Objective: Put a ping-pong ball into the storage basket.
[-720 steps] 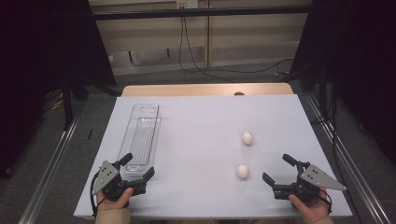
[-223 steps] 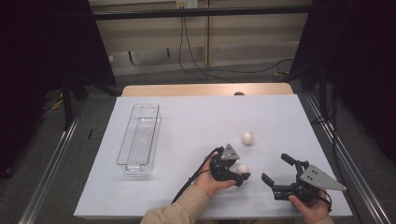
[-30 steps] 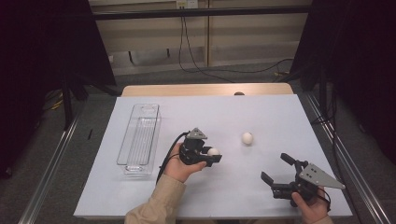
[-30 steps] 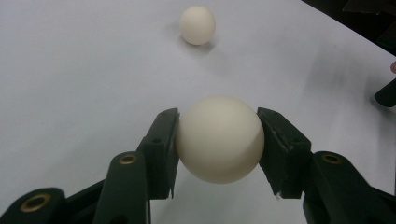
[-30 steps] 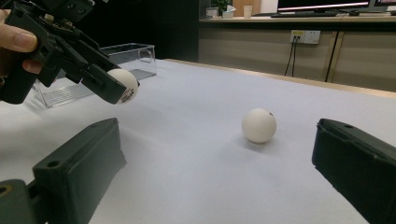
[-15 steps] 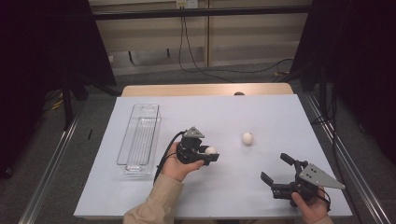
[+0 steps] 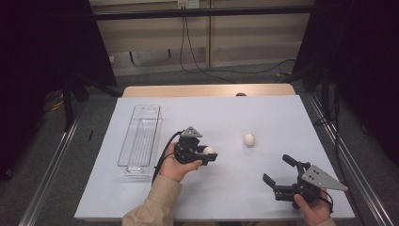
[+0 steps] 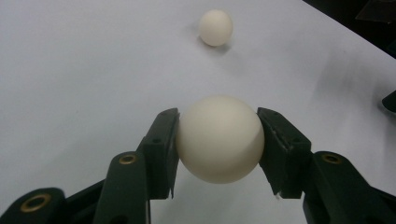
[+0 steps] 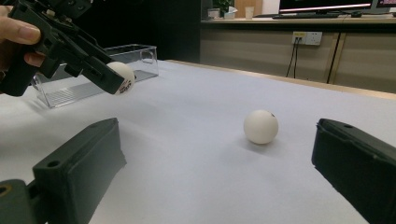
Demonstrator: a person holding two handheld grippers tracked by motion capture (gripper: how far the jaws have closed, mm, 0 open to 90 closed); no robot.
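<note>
My left gripper [image 7: 208,153] is shut on a white ball [image 7: 208,150], held above the white sheet just right of the clear tray [image 7: 140,139]. In the left gripper view the ball [image 8: 219,138] sits squeezed between both jaws. A second white ball [image 7: 249,139] [image 8: 215,27] [image 9: 260,126] lies loose on the sheet, right of the held one. My right gripper [image 7: 278,170] rests open near the front right edge, jaws wide apart, pointing toward the loose ball. In the right gripper view the left gripper [image 9: 114,77] hovers at upper left, holding its ball [image 9: 122,77].
The clear rectangular tray [image 9: 119,58] lies lengthwise on the left half of the white-covered table [image 7: 282,113]. A wooden edge runs along the table's far side. Cables hang against the wall behind. Metal rails run beside the table on both sides.
My left gripper has carried the ball leftward and slightly away, from the table's middle toward the tray. The right gripper and the loose ball have stayed put.
</note>
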